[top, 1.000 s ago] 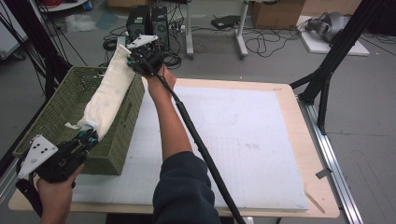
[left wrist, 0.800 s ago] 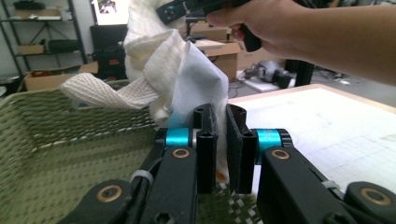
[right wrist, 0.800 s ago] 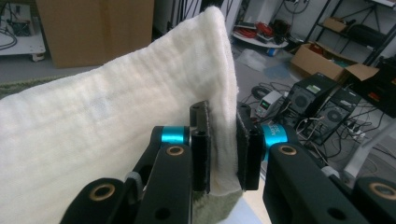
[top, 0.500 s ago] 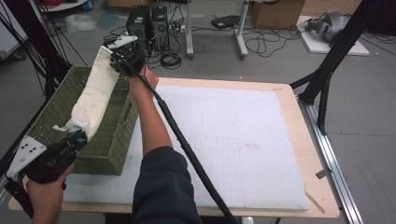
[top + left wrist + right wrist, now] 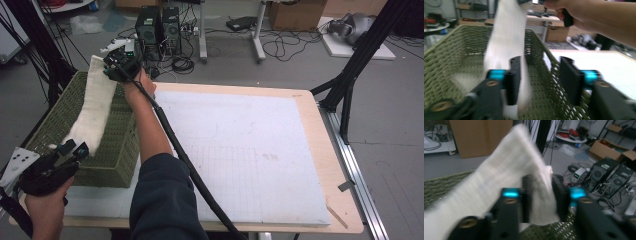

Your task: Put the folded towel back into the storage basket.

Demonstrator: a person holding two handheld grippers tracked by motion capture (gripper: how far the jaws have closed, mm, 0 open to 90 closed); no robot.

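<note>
At about 7 o'clock of the high view, nearest to the person, the left tongs [image 5: 75,150] are at the near rim of the green woven basket [image 5: 112,150]. In the left gripper view their jaws stand wide apart, and the low end of the white cloth [image 5: 506,47] hangs against the inner face of one jaw, not pinched between the two. One second ago these tongs were at the near end of the cloth a little more to the right; now they are lower and more to the left, and the left hand [image 5: 45,210] has moved toward the near left corner of the surface [image 5: 310,220].

The cloth runs from there up toward 11 o'clock, stretched in a slope over the basket, which stands at the left edge of the surface on the white mat [image 5: 240,150].

At the far end, about 11 o'clock, the right tongs [image 5: 116,64] hold the upper end of the cloth. In the right gripper view the jaws are narrow, closed on the cloth edge [image 5: 541,195]. Compared with the earlier pictures, the right arm [image 5: 150,135] has reached farther out and more to the left, so the top of the cloth is now over the far end of the basket. The black cable [image 5: 190,165] trails along the arm.
</note>
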